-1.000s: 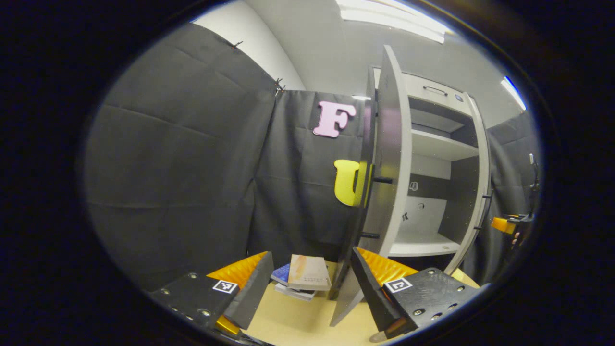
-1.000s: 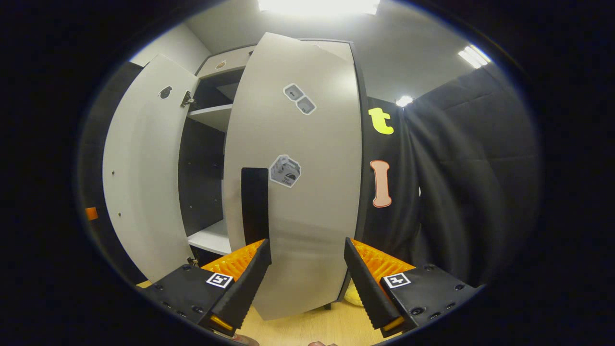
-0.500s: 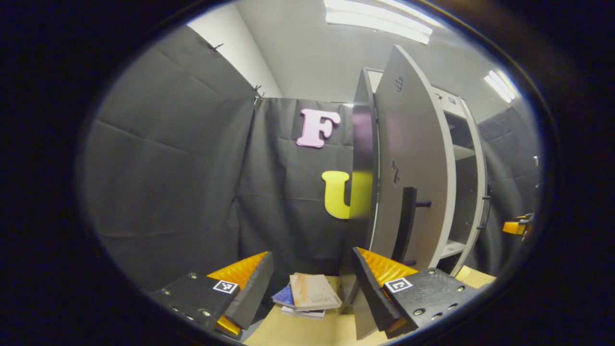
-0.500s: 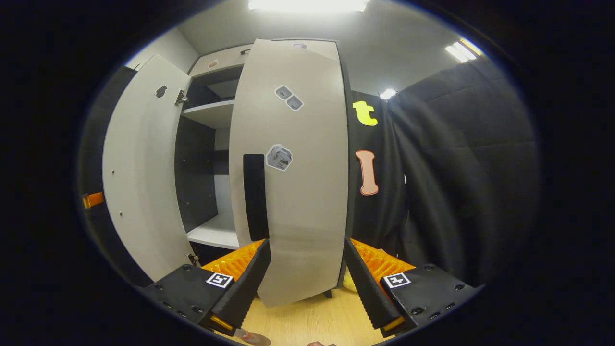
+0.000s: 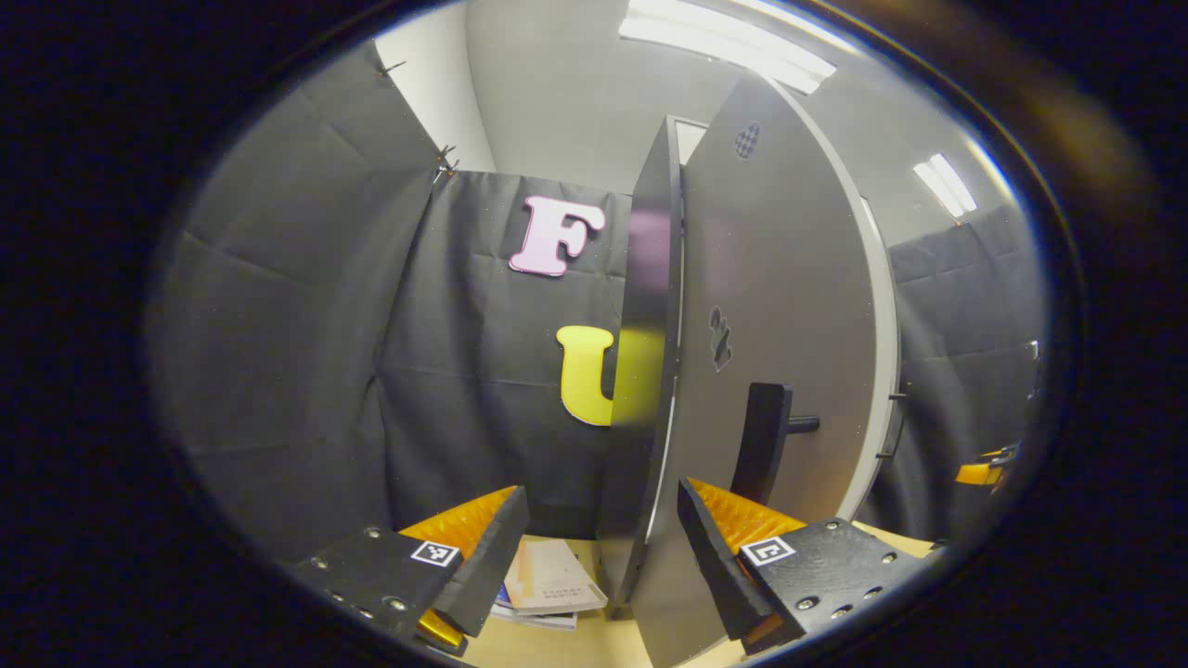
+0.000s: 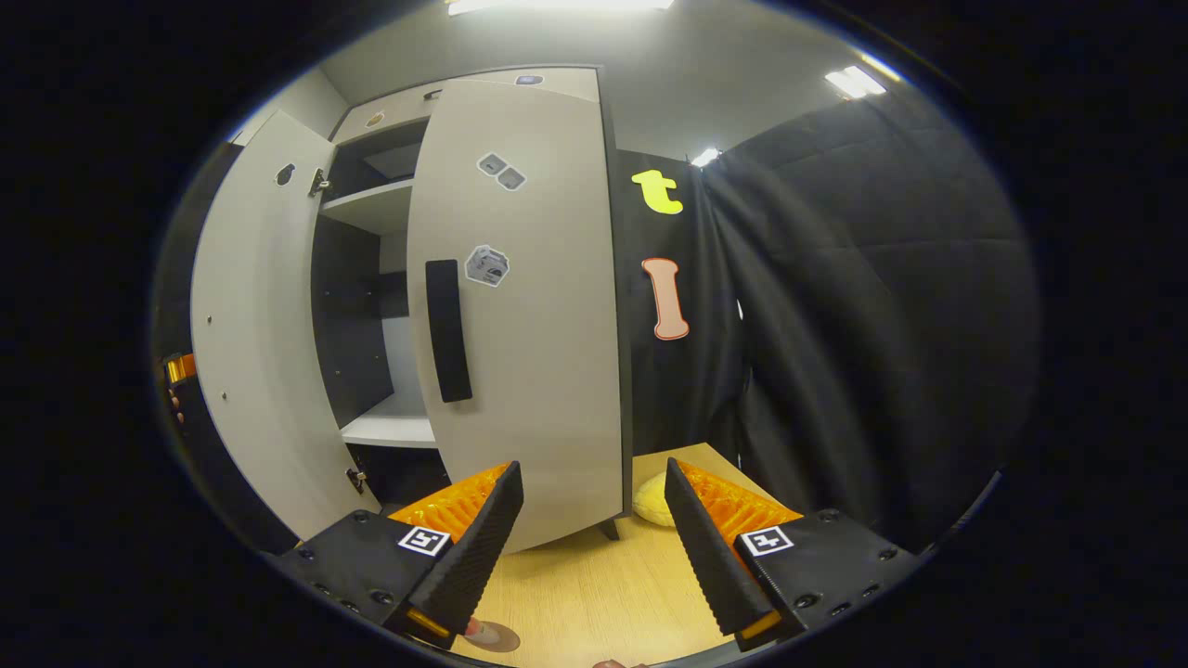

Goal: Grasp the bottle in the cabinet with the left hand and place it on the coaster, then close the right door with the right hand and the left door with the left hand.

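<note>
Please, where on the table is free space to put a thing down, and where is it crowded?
Free: the bare wood between the right door and the right gripper, beside the yellow thing. Crowded: the corner by the left door, where stacked books lie near the left gripper.

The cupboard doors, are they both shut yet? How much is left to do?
The pale grey right door looks shut or nearly so, and the right gripper sits back from it, jaws open. The pale grey left door stands partly open, with the left gripper at its edge near the black bar handle, jaws open. Left: swing that door fully shut. The bottle step cannot be checked here.
</note>
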Demonstrator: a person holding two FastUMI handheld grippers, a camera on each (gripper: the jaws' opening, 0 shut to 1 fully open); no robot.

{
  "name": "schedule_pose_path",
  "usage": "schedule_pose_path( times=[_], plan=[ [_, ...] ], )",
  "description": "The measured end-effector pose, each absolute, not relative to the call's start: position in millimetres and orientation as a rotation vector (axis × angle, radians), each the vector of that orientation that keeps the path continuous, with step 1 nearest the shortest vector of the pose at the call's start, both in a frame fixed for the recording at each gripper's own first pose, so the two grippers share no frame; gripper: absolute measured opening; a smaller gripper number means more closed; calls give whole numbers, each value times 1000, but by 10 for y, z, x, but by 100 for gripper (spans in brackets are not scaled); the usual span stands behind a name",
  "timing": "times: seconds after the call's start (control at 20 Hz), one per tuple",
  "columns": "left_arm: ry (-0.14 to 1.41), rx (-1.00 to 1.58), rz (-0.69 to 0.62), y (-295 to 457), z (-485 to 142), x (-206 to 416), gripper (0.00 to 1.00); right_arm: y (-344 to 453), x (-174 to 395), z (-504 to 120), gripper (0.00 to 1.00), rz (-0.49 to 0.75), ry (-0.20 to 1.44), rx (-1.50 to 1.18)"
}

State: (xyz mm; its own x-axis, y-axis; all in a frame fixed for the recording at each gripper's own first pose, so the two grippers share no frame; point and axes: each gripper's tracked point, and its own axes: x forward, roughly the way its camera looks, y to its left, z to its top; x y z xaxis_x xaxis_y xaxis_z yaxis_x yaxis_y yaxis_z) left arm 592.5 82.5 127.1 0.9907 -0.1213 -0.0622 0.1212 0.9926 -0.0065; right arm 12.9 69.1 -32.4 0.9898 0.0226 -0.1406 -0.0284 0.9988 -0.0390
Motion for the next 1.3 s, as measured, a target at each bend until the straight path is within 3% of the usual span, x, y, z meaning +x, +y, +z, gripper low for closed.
schedule_pose_path(
  times=[0.15,0.2,0.25,0.3,0.4,0.5,0.55,0.75,0.8,0.9,1.3],
  plan=[
    [69,92,-144,669,1347,5882,99,530,67,-329,98,-14,133,-24],
    [70,117,-158,598,1361,5884,94,484,63,-330,97,-25,133,-18],
    [74,112,-173,522,1330,5880,99,430,51,-334,96,-34,134,-11],
    [82,87,-187,415,1301,5892,94,386,50,-318,94,-43,132,-5],
    [97,50,-211,194,1249,5926,96,267,39,-271,96,-67,115,3],
    [105,51,-214,-1,1237,5928,88,132,10,-210,96,-95,85,3],
    [101,70,-210,-111,1250,5916,93,58,4,-187,96,-111,75,6],
    [77,120,-216,-561,1243,5943,93,-81,-24,-150,94,-133,70,14],
    [74,110,-234,-703,1220,5985,99,-112,-31,-116,96,-140,66,-9],
    [58,70,-270,-1004,1173,6092,99,-145,-43,-43,96,-153,51,-55],
    [51,85,-94,-1099,1291,6053,98,-32,70,410,94,-168,-28,-55]
  ],
)
